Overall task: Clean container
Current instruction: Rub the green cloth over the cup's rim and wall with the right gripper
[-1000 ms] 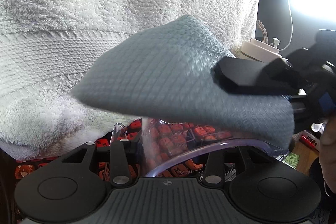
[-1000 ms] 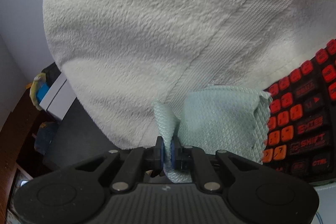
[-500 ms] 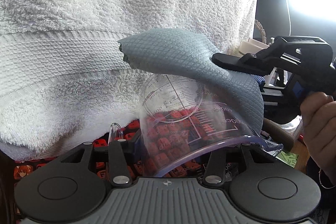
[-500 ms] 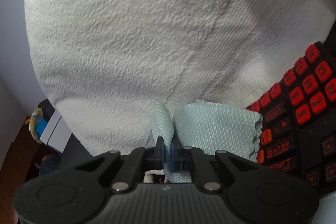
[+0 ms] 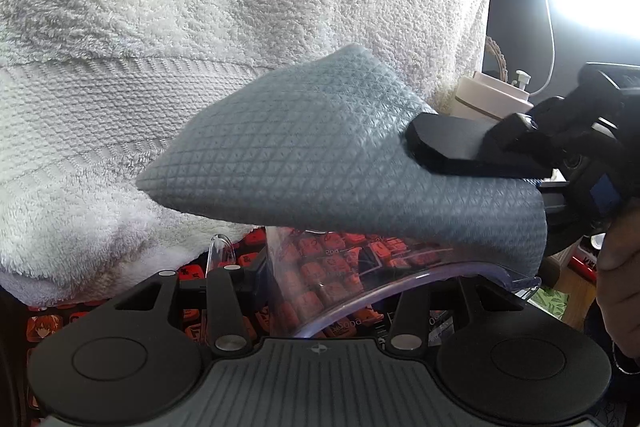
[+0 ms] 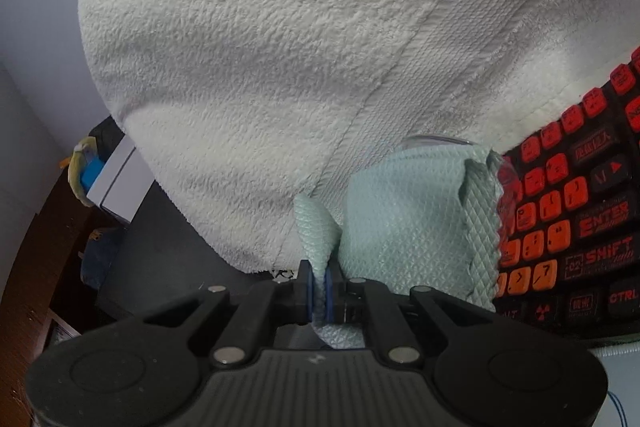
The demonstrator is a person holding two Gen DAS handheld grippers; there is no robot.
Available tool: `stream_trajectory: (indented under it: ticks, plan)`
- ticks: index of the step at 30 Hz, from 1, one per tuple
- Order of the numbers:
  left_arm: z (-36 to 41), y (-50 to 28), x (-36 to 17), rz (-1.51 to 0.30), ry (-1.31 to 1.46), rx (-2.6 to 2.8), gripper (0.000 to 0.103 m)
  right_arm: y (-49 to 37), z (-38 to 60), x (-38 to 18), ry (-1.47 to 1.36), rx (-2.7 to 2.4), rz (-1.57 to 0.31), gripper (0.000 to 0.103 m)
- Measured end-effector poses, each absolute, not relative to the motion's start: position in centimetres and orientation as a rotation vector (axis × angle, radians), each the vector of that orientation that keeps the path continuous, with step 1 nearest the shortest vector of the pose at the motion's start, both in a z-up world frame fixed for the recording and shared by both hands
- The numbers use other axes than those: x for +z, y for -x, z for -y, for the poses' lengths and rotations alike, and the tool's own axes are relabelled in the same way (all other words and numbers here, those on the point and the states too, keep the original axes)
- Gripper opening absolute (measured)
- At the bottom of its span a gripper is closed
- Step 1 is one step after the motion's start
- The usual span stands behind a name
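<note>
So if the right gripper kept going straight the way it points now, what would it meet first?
Probably the white towel past the green cloth that the right gripper pinches; the clear cup lies slightly right of that line. Depth is unclear.

Support surface mostly hidden: a thick white terry towel (image 6: 280, 67) w/ woven band covers the far part. Near right, a black keyboard w/ red-orange keys (image 6: 576, 223) lies partly under towel's edge.

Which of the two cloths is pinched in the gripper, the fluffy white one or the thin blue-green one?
The thin blue-green waffle-weave cloth, clamped by the right gripper. The fluffy white terry towel just lies spread behind it.
</note>
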State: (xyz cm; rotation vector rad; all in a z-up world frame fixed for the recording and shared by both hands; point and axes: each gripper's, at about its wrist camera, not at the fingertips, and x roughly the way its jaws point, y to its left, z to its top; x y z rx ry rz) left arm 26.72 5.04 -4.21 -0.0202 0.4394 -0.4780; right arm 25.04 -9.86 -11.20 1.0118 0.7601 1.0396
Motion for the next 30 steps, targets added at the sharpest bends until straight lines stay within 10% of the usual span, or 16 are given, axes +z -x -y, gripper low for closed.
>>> stream_trajectory:
  ticks: [30]
  plan:
    - [-9.3, -24.5, -4.4, -0.438, 0.019, -0.481, 0.044, -25.0, 11.2, -11.4, -1.028, 0.985, -0.707, 0.005]
